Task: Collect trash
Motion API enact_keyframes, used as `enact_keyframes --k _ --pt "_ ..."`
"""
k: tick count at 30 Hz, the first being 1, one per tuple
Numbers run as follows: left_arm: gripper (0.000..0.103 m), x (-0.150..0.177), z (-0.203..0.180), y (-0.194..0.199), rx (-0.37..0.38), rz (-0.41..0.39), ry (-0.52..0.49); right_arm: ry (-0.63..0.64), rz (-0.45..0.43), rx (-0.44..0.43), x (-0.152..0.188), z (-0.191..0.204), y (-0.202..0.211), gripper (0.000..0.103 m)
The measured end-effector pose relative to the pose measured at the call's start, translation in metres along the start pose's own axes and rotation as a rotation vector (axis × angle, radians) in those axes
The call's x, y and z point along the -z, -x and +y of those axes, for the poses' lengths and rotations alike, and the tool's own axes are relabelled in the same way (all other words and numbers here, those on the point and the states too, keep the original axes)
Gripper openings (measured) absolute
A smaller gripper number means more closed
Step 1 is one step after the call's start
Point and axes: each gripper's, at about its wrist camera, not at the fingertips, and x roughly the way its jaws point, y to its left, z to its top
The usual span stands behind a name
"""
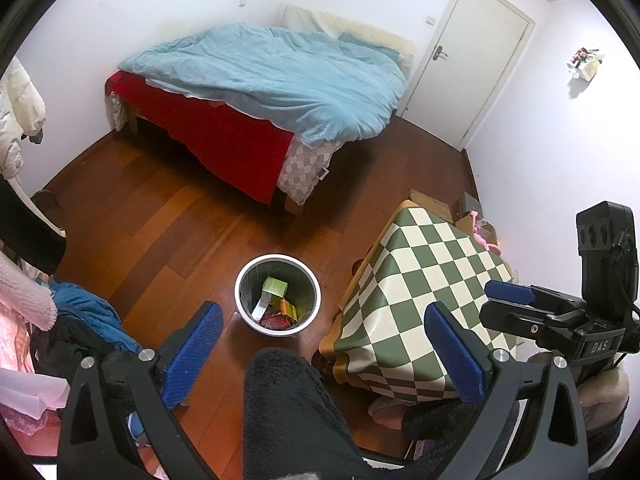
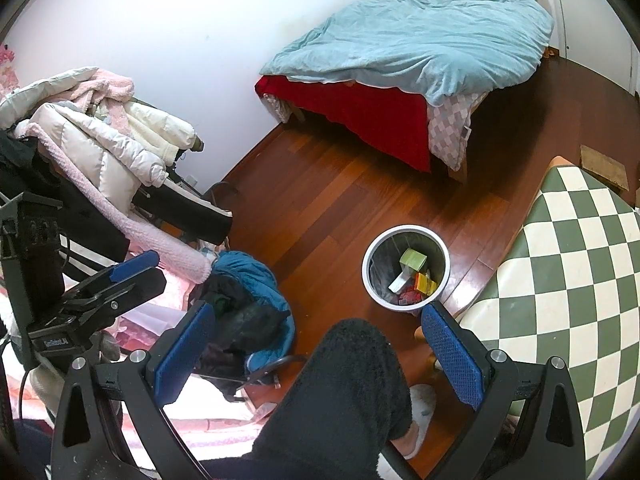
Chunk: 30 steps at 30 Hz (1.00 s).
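A round white trash bin (image 1: 240, 294) (image 2: 366, 268) with a dark liner stands on the wooden floor. Inside it lie a green box (image 1: 275, 287) (image 2: 413, 259), a yellow-orange wrapper (image 1: 289, 309) (image 2: 425, 282) and red scraps. My left gripper (image 1: 320, 350) hangs open above and nearer than the bin, nothing between its blue pads. My right gripper (image 2: 318, 350) is open too and holds nothing. It also appears at the right of the left wrist view, as the right gripper (image 1: 516, 294), over the table. The left gripper (image 2: 132, 270) appears at the left of the right wrist view.
A table with a green-and-white checked cloth (image 1: 424, 280) (image 2: 568, 280) stands right of the bin. A bed with a blue duvet (image 1: 272, 76) (image 2: 420, 36) fills the far side. Piled clothes (image 2: 100, 140) (image 1: 80, 320) crowd the left. A person's dark fleece leg (image 1: 288, 412) (image 2: 340, 392) is below.
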Motion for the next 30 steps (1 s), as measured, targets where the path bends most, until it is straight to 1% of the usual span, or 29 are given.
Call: enact_keyframes --k 20,30 --pt "0.103 -0.0015 -0.0041 -0.0007 0.021 0.002 -0.002 0.010 0.001 0.004 -0.0018 0.0007 0.0029 0.103" --pt "0.103 -0.0019 -0.0021 -0.0006 0.022 0.003 -0.003 0.021 0.009 -0.009 -0.0041 0.0030 0.0046 0.103"
